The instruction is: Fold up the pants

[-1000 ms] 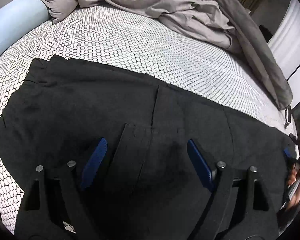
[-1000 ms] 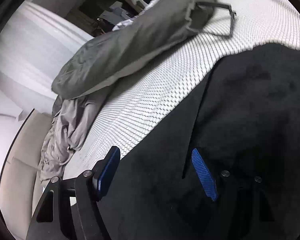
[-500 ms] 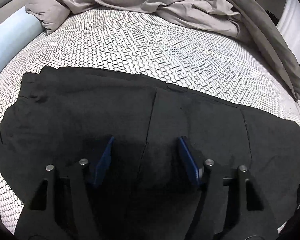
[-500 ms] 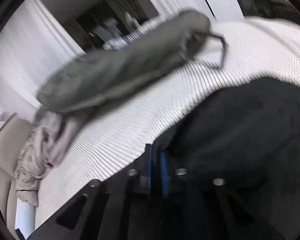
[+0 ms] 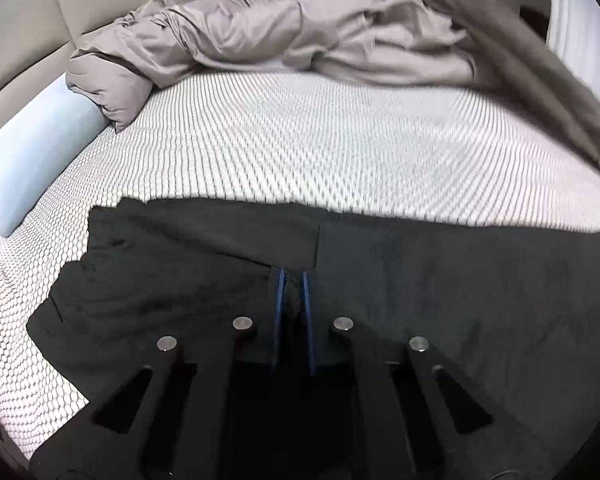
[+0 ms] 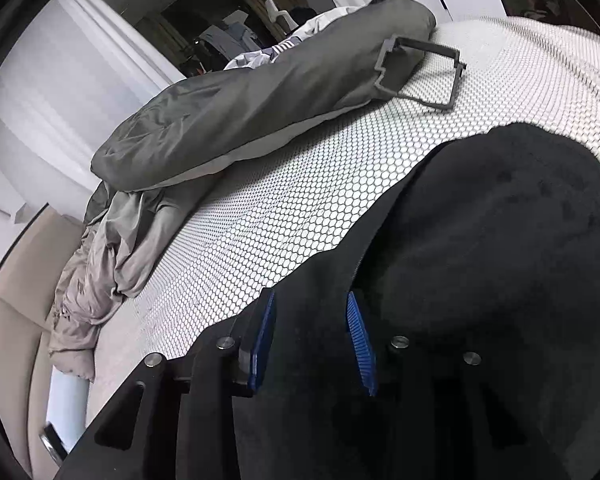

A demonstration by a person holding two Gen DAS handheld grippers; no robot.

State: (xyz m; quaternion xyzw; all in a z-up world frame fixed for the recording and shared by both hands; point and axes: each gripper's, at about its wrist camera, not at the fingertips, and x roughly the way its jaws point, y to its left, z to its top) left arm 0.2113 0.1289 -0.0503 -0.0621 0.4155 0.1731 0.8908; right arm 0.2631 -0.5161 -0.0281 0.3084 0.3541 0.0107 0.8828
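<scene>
While both tools work at the bed: each wrist camera looks forward over dark cloth.
Pants: black pants (image 5: pixel 420 280) lie spread across the near part of the bed, their far edge running straight across the honeycomb sheet; in the right wrist view the same pants (image 6: pixel 500 240) fill the lower right.
Left gripper: the left gripper (image 5: pixel 292 276) has its blue fingers (image 5: pixel 278 300) nearly pressed together, having just been closing, and a small ridge of the black cloth is pinched between them near a seam.
Right gripper: the right gripper (image 6: pixel 310 300) has its blue fingers (image 6: pixel 360 340) parted a moderate way, having just been opening; pants cloth lies between them near the garment's edge, and the pads do not appear to press it.
Bed: the bed (image 5: pixel 340 148) is covered by a white sheet with a honeycomb print.
Duvet: a crumpled grey duvet (image 5: pixel 300 28) is heaped along the far side, well apart from the pants.
Bolster: a pale blue bolster (image 5: pixel 28 160) lies at the left edge of the bed.
Frame: a thin grey rectangular frame (image 6: pixel 420 76) rests on the sheet against the duvet's end in the right wrist view.
</scene>
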